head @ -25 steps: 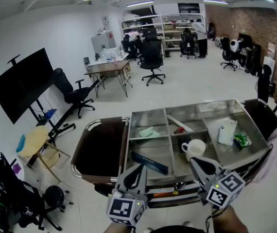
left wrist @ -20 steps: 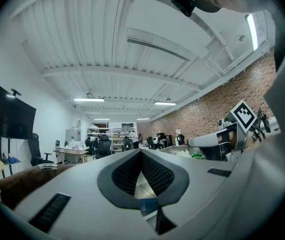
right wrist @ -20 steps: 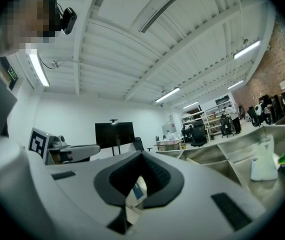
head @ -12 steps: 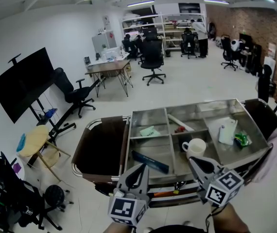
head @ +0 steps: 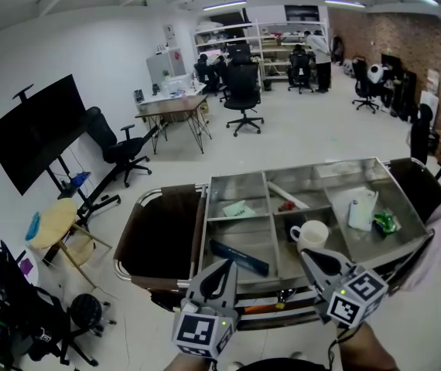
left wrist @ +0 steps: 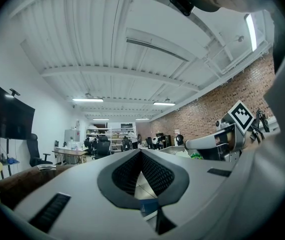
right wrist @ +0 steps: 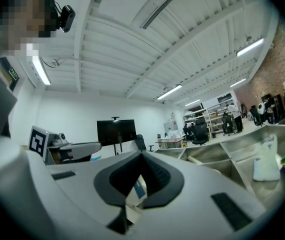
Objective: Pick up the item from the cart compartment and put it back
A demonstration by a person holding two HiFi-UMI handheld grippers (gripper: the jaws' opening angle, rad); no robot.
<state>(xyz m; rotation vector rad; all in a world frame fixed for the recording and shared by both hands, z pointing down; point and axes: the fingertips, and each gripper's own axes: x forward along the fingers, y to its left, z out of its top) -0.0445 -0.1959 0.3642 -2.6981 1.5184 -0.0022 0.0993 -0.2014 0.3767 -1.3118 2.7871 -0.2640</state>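
Both my grippers are clenched on nothing: the left gripper (head: 223,266) and right gripper (head: 307,255) point level at the near edge of the steel cart (head: 313,166). Just past the right one a white mug (head: 310,236) stands in its compartment; a long dark blue pack (head: 238,258) lies in the compartment ahead of the left

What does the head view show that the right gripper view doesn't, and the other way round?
Only the head view: the white mug in the cart and the brown bin at its left end. Only the right gripper view: the camera on the person's head, and the right gripper close up, jaws meeting at their tips. Both: the white pouch, green packet and black screen.
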